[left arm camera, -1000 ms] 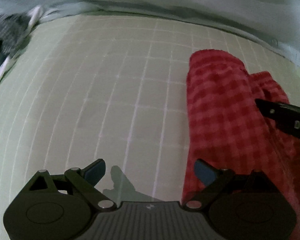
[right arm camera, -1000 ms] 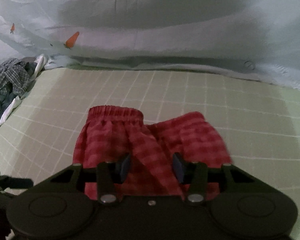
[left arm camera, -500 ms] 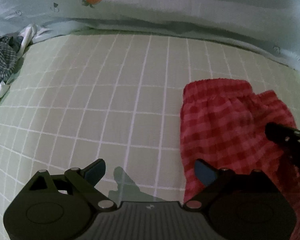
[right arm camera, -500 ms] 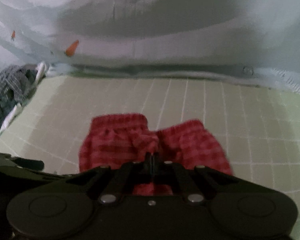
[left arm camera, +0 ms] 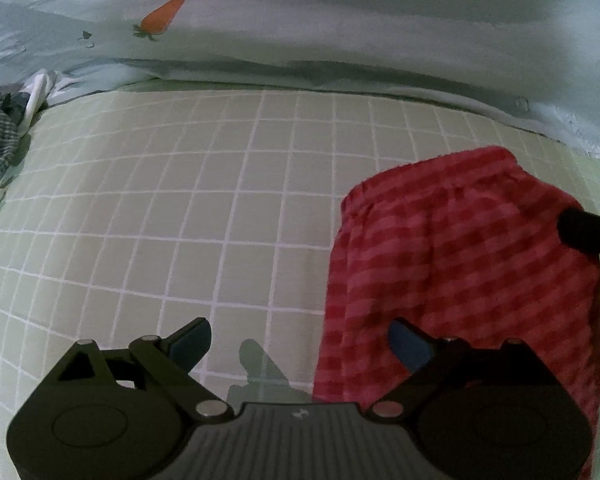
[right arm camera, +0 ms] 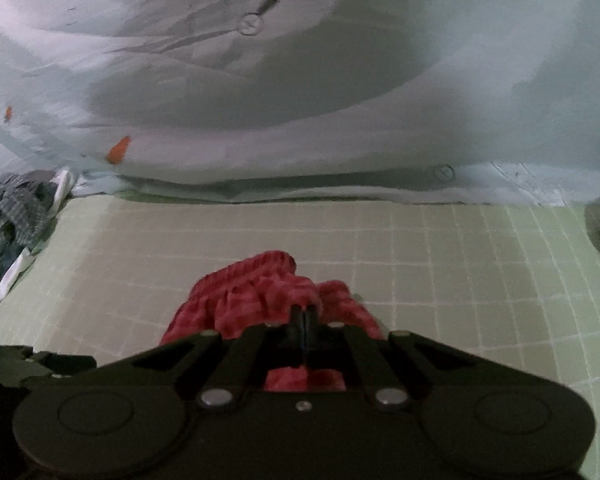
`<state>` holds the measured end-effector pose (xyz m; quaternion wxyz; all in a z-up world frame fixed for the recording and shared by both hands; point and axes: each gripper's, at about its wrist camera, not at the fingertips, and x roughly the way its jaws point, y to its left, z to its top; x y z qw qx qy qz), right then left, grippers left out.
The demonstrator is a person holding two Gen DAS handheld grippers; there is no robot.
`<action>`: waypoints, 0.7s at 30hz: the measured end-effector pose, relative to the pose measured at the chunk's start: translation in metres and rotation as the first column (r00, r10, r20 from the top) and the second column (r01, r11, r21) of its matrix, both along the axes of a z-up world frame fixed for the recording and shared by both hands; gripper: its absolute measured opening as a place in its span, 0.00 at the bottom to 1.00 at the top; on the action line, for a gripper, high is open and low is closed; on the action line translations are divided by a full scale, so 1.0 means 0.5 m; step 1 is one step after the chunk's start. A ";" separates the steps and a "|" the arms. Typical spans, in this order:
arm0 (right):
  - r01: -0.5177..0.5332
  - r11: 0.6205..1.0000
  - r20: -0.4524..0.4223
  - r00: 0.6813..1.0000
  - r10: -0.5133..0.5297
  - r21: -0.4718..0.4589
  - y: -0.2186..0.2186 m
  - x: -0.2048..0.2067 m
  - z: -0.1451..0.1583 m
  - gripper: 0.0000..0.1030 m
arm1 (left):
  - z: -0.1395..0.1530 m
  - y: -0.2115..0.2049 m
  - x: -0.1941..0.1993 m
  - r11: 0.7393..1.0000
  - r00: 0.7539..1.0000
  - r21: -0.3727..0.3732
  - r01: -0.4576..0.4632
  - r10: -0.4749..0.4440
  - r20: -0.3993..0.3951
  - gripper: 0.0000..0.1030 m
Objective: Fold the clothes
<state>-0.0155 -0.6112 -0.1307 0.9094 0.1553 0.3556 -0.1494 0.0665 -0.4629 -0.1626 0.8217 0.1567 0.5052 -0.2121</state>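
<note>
Shorts [right arm camera: 256,304] in red check now hang bunched from the right gripper [right arm camera: 305,320], whose fingers have gone from slightly parted a second ago to pressed together on a gathered fold of the cloth, lifting it off the sheet where it earlier lay spread flat. From the left wrist the same garment [left arm camera: 460,280] has risen and drapes down the right side of the view, with the right tool's black finger [left arm camera: 588,234] reaching in over it. The left gripper [left arm camera: 300,340] stays spread wide and holds nothing, hovering over bare sheet, its right finger just in front of the hanging cloth. A heap of grey checked clothes [right arm camera: 12,208] lies at the far left edge of the bed. The pale green sheet [left arm camera: 180,200] carries a white grid; behind it rises a light blue cover [left arm camera: 340,20] printed with a carrot [left arm camera: 162,16].
</note>
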 end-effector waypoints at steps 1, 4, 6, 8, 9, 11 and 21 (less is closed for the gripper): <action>0.009 1.000 -0.011 1.000 -0.009 0.001 -0.006 0.001 -0.004 0.01 | -0.004 -0.002 0.000 1.000 1.000 0.003 0.001 -0.001 -0.001 0.93; 0.027 1.000 -0.043 0.999 -0.027 0.004 -0.022 0.006 -0.025 0.01 | -0.015 -0.008 0.003 1.000 1.000 0.013 0.004 -0.004 -0.007 0.93; 0.037 0.999 -0.061 0.997 -0.036 0.015 -0.032 0.009 -0.040 0.01 | -0.023 -0.009 0.006 1.000 1.000 0.022 0.005 -0.005 -0.009 0.93; 0.041 0.999 -0.085 0.996 -0.038 0.035 -0.041 0.013 -0.054 0.01 | -0.029 -0.010 0.008 1.000 1.000 0.027 0.004 -0.003 -0.013 0.93; 0.045 0.998 -0.093 0.995 -0.042 0.036 -0.043 0.015 -0.060 0.01 | -0.031 -0.011 0.009 1.000 1.000 0.030 0.003 -0.002 -0.016 0.93; 0.052 0.998 -0.106 0.993 -0.048 0.042 -0.048 0.019 -0.071 0.01 | -0.035 -0.013 0.006 0.999 1.000 0.034 0.001 -0.001 -0.021 0.93; 0.074 0.984 -0.047 0.997 -0.067 0.161 -0.094 -0.025 -0.103 0.31 | -0.027 -0.004 -0.004 1.000 1.000 0.009 0.003 -0.002 -0.031 0.93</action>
